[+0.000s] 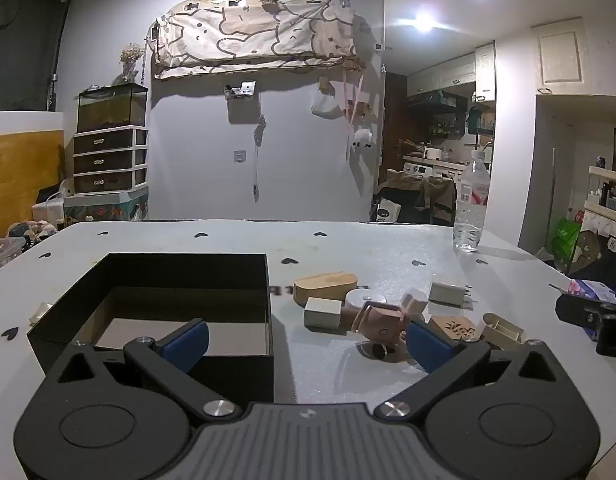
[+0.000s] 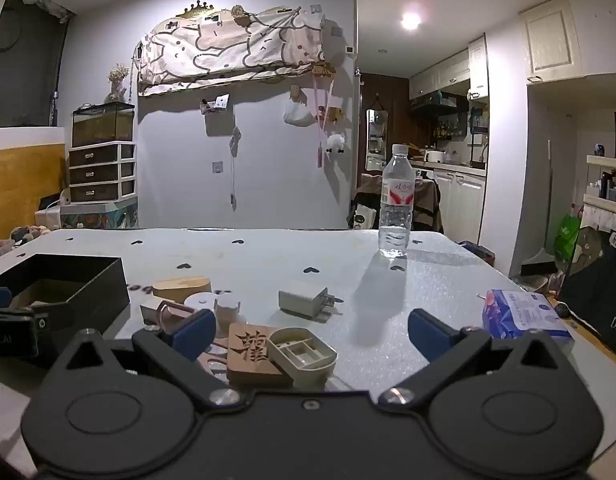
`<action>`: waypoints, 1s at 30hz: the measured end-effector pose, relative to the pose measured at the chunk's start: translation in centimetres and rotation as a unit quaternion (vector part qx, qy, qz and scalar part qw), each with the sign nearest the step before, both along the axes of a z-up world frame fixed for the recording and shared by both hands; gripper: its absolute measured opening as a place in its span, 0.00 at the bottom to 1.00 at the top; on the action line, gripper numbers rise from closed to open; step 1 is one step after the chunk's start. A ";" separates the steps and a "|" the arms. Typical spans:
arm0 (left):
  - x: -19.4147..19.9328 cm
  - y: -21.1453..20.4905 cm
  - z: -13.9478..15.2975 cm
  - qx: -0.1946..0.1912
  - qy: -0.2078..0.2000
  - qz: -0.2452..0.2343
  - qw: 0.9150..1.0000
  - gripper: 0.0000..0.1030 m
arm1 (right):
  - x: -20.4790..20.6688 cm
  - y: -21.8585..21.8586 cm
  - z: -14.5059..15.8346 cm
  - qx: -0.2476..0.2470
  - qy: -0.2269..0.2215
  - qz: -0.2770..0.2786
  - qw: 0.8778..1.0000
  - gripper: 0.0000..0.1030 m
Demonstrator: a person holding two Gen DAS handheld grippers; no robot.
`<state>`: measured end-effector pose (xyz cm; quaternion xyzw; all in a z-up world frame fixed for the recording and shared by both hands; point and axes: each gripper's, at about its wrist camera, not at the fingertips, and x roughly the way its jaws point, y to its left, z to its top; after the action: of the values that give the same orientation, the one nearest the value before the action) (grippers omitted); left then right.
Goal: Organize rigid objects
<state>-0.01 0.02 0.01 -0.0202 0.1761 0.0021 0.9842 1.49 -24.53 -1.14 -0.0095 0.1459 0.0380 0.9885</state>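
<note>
A black open box (image 1: 155, 280) stands on the table at the left; it also shows in the right wrist view (image 2: 67, 280). A cluster of small rigid items lies to its right: an oval wooden block (image 1: 326, 286), a white cube (image 1: 323, 313), a white round puck (image 1: 364, 299), a brown strapped piece (image 1: 382, 326), a white charger plug (image 2: 305, 300), a carved wooden tile (image 2: 249, 350) and a beige plastic tray (image 2: 301, 354). My left gripper (image 1: 308, 340) is open and empty, between box and cluster. My right gripper (image 2: 308, 332) is open and empty, just before the tile and tray.
A clear water bottle (image 2: 396, 204) stands at the table's far right. A blue tissue pack (image 2: 524, 314) lies near the right edge. The right gripper's body (image 1: 592, 320) shows at the right of the left wrist view. The white tablecloth (image 2: 267, 256) has small black hearts.
</note>
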 end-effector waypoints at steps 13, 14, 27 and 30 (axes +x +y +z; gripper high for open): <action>0.5 -0.1 -0.3 0.004 0.003 0.000 1.000 1.00 | 0.0 -0.1 -0.1 0.002 0.000 0.001 1.000 1.00; 0.5 -0.1 -0.3 0.004 0.003 0.001 1.000 1.00 | -0.1 -0.1 -0.1 0.001 0.000 0.001 1.000 1.00; 0.4 -0.1 -0.2 0.005 0.005 -0.001 1.000 1.00 | 0.1 -0.4 -0.5 0.001 0.003 -0.001 1.000 1.00; 0.4 -0.4 -0.7 0.005 0.005 -0.002 1.000 1.00 | 0.1 -0.2 -0.2 0.002 0.003 0.000 1.000 1.00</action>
<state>0.41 -0.34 -0.66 -0.0152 0.1815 0.0016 0.9833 1.62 -24.69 -1.36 -0.0072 0.1492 0.0380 0.9880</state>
